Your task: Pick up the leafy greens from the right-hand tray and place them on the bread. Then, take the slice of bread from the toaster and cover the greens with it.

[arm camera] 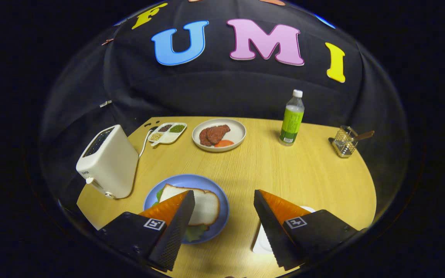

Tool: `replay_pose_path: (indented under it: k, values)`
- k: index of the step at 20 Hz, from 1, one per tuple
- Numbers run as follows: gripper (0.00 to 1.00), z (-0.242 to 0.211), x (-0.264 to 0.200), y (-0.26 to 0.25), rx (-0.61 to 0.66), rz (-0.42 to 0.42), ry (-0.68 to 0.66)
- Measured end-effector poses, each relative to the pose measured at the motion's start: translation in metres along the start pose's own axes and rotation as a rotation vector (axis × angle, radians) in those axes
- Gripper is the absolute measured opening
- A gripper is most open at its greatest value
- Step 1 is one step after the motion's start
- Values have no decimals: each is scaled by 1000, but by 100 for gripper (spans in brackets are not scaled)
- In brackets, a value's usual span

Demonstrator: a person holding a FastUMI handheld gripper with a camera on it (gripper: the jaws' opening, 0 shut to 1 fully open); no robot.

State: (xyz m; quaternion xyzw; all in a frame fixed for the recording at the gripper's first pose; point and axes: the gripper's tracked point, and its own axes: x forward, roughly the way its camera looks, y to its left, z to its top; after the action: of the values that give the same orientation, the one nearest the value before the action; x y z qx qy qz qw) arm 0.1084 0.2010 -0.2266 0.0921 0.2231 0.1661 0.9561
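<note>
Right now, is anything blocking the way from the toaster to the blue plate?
Nothing visible does. Bare table lies between the toaster and the blue plate. A bread slice already covers the greens; the open gripper holds nothing.

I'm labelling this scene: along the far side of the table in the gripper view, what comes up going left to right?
Toaster → divided dish of beans → plate of meat → green bottle → wire holder. The open gripper hangs nearer, holding nothing.

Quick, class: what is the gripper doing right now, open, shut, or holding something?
Gripper: open, holding nothing; its fingers stand wide apart above the table, the left one over the bread on the blue plate.
</note>
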Motion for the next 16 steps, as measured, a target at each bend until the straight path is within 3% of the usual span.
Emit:
replay_pose_path:
  k: [7,11,16]
  values:
    - [99,100,-74,1,-115,-30,-197]
    - [98,151,-113,14,-126,-5,-305]
    - [99,178,-148,18,-185,-16,-380]
